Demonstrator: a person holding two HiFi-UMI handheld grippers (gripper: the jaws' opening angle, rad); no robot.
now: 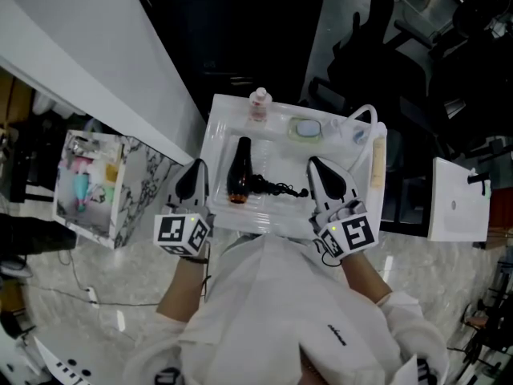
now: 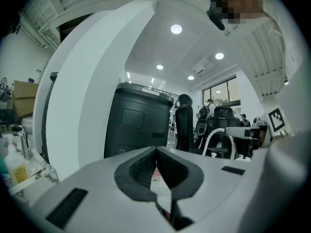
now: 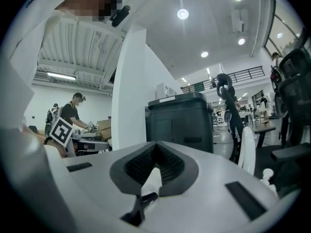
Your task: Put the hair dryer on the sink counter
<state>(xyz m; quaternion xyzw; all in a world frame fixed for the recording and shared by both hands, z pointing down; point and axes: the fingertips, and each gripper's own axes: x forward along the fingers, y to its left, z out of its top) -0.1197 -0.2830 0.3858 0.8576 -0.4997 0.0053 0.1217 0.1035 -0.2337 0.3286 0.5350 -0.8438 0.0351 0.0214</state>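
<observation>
The black hair dryer [image 1: 240,171] lies on the white sink top [image 1: 215,139], nozzle toward the far side, with its coiled black cord [image 1: 279,188] trailing right. My left gripper [image 1: 196,167] hovers at the sink's left edge, just left of the dryer, jaws shut and empty. My right gripper [image 1: 315,164] is over the sink's near right part, beside the cord's end, also shut and empty. Both gripper views look out level across the room. The left gripper [image 2: 156,150] and right gripper [image 3: 155,144] each show their pads meeting with nothing between them.
A small bottle [image 1: 258,104], a green soap dish [image 1: 305,128] and a white faucet [image 1: 365,117] stand along the sink's far side. A marble-patterned stand with a clear organizer [image 1: 86,184] is to the left. A slanted white panel [image 1: 104,62] runs above it. A white box [image 1: 455,199] is to the right.
</observation>
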